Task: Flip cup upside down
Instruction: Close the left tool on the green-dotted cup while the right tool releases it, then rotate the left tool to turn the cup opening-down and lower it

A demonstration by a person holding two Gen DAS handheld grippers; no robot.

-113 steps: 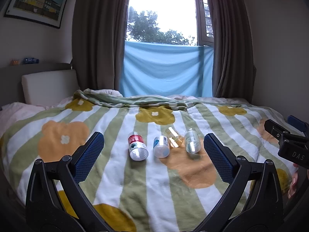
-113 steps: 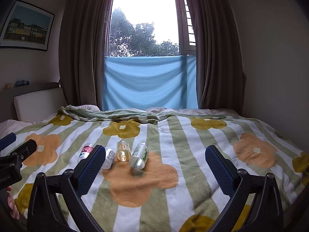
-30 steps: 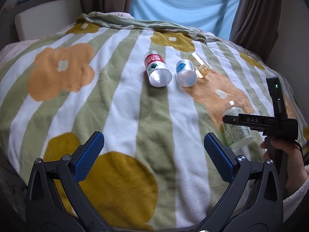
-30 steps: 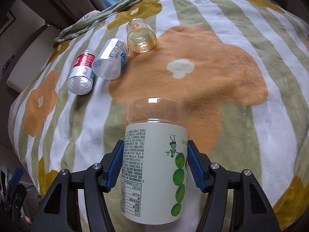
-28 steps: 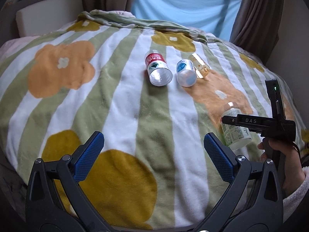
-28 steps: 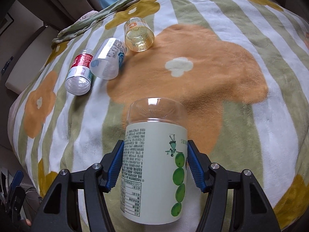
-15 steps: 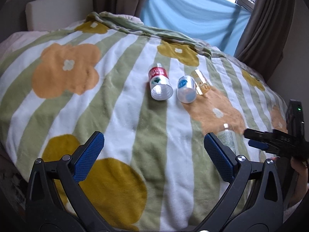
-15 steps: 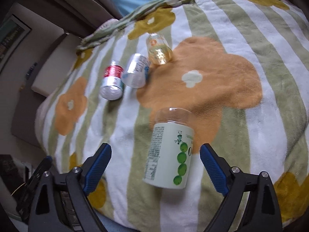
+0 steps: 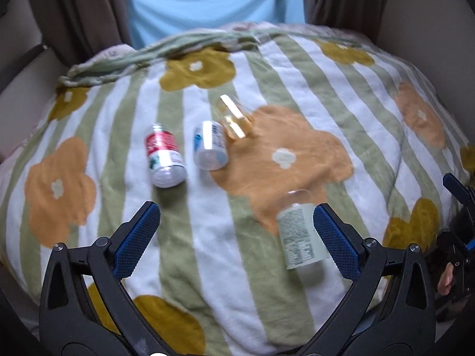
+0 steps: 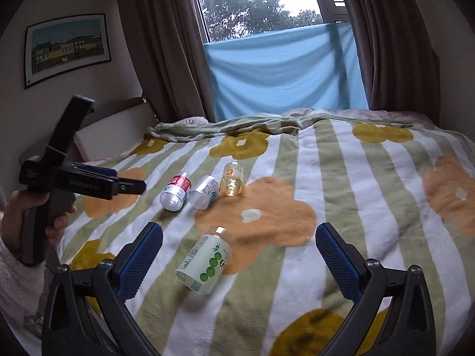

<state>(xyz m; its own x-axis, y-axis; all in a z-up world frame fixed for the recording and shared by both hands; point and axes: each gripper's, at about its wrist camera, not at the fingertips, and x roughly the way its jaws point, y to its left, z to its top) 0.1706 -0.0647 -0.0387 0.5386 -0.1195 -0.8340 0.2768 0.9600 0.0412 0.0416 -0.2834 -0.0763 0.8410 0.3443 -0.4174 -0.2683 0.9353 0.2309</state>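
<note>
The green-labelled cup (image 10: 205,264) stands tilted on the striped flower blanket (image 10: 350,213) of the bed, clear end up, free of both tools. The right hand-held gripper (image 10: 239,250) hangs over it with fingers spread wide and empty. The left hand-held gripper (image 9: 236,237) is likewise wide open, gripping nothing. Farther back lie a red-labelled cup (image 10: 175,190), a blue-labelled cup (image 10: 204,192) and an amber cup (image 10: 233,178), close together.
</note>
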